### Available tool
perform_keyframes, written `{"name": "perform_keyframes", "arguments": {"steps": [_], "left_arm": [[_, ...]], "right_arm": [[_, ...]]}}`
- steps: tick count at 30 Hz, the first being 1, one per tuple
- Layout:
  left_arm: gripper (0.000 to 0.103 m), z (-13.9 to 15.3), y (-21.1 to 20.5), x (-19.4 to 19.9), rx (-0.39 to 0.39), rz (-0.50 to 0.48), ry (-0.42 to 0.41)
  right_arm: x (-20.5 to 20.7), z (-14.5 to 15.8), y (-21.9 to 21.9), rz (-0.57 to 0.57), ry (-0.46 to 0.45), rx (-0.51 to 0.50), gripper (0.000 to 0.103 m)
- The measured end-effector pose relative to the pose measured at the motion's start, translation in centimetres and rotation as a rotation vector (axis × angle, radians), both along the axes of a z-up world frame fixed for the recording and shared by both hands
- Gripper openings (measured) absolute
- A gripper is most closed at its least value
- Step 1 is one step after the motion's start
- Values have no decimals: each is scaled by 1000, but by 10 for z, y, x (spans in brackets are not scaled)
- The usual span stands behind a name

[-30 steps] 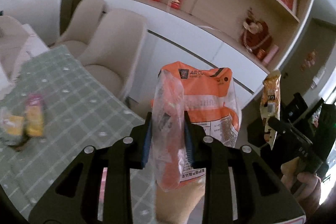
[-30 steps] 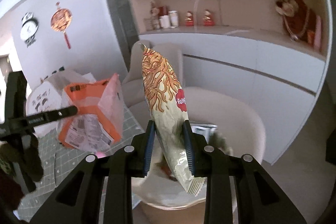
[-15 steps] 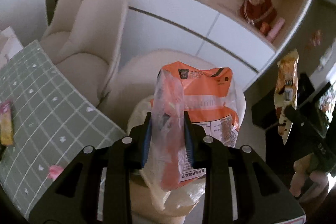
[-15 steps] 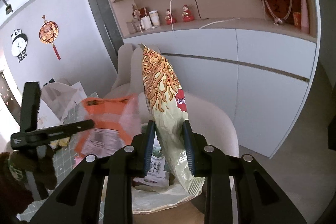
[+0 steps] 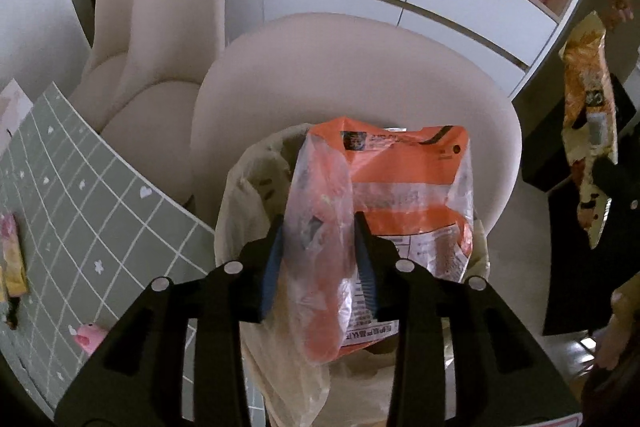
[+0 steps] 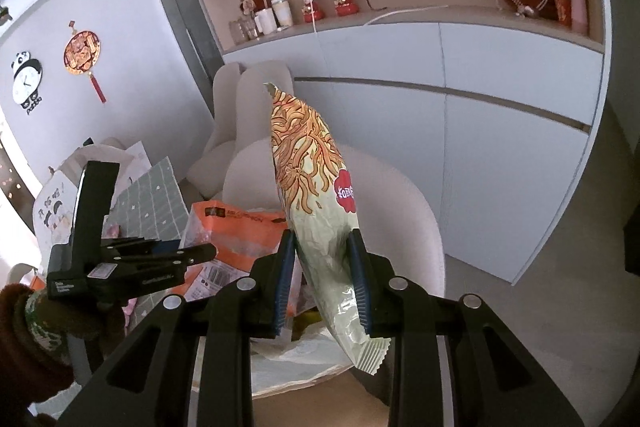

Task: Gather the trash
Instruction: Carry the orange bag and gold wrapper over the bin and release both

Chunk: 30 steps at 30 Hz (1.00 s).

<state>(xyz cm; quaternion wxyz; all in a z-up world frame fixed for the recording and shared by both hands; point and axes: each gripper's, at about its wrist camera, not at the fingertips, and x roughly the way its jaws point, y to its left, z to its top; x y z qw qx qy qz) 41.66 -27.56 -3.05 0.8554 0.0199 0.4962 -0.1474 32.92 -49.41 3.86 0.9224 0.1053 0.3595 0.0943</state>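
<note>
My left gripper (image 5: 319,259) is shut on an orange and clear plastic wrapper (image 5: 384,195) and holds it right over the open mouth of a bin lined with a pale bag (image 5: 248,195). The same wrapper (image 6: 236,231) and left gripper (image 6: 200,253) show at the left of the right wrist view. My right gripper (image 6: 322,279) is shut on a pale green noodle-print snack bag (image 6: 316,187), held upright above the bin liner (image 6: 296,359). That snack bag also shows at the right edge of the left wrist view (image 5: 588,123).
A table with a green checked cloth (image 5: 80,195) lies to the left, with small wrappers (image 5: 12,263) and a pink item (image 5: 88,335) on it. Beige chairs (image 5: 168,67) stand behind the bin. White cabinets (image 6: 480,147) and shelves line the wall.
Both grippers have moved from the table over to the bin. The orange wrapper has come down over the bin's mouth and the snack bag has come closer beside it.
</note>
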Motion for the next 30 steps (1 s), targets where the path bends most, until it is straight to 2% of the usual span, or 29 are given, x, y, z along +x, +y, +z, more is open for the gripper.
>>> {"name": "perform_keyframes", "arguments": {"steps": [3, 8, 11, 14, 17, 22, 26, 30], "left_arm": [[45, -1, 10, 4, -57, 8, 13], [51, 11, 35, -1, -159, 35, -5], [55, 28, 61, -12, -229, 86, -48], [55, 41, 86, -22, -252, 145, -87], [55, 49, 116, -37, -265, 204, -108], [55, 50, 164, -64, -266, 312, -112], [55, 40, 198, -81, -296, 397, -97], [55, 32, 218, -97, -313, 442, -81]], "right_arm": [[7, -8, 6, 21, 20, 14, 27], [25, -10, 25, 89, 29, 15, 27], [40, -15, 41, 127, 40, 11, 27], [59, -38, 58, 161, 100, 6, 27], [74, -75, 79, 206, 202, -32, 27], [82, -121, 105, 305, 375, 33, 27], [76, -132, 125, 339, 403, -63, 27], [66, -127, 126, 307, 381, -76, 28]]}}
